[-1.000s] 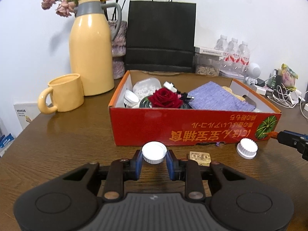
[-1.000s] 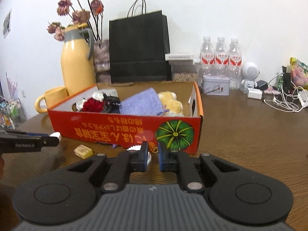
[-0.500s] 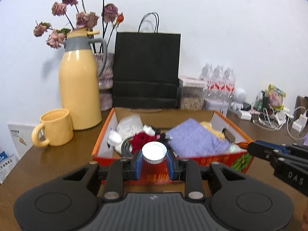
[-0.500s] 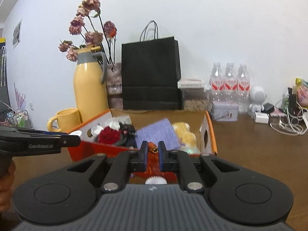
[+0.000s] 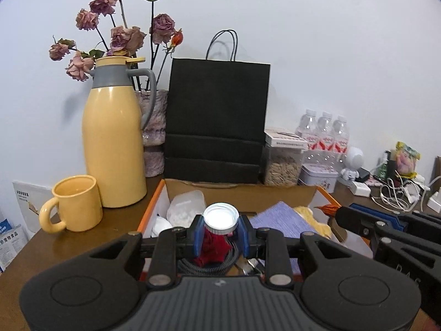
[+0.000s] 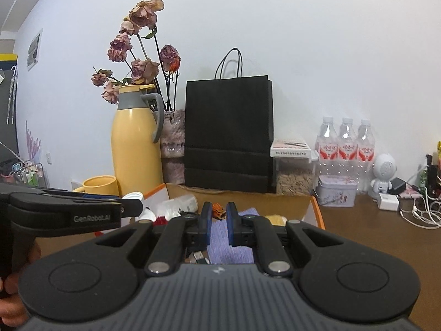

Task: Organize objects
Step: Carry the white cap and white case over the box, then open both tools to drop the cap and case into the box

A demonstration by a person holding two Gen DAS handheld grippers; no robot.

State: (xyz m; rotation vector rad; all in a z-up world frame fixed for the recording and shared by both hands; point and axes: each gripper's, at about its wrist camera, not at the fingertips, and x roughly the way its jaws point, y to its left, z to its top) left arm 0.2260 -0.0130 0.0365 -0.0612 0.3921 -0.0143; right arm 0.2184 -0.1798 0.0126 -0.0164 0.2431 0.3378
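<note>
Two grippers hover over the orange box [image 5: 325, 194]: left [image 5: 221, 231] pinching a white cap [image 5: 221, 218], right [image 6: 219, 222] (jaws nearly together) nipping a small orange thing [image 6: 218, 210].

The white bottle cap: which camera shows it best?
The left wrist view: the white bottle cap sits centred, top up, gripped between the left gripper fingers. In the right wrist view only a white sliver shows at that gripper's tip.
</note>
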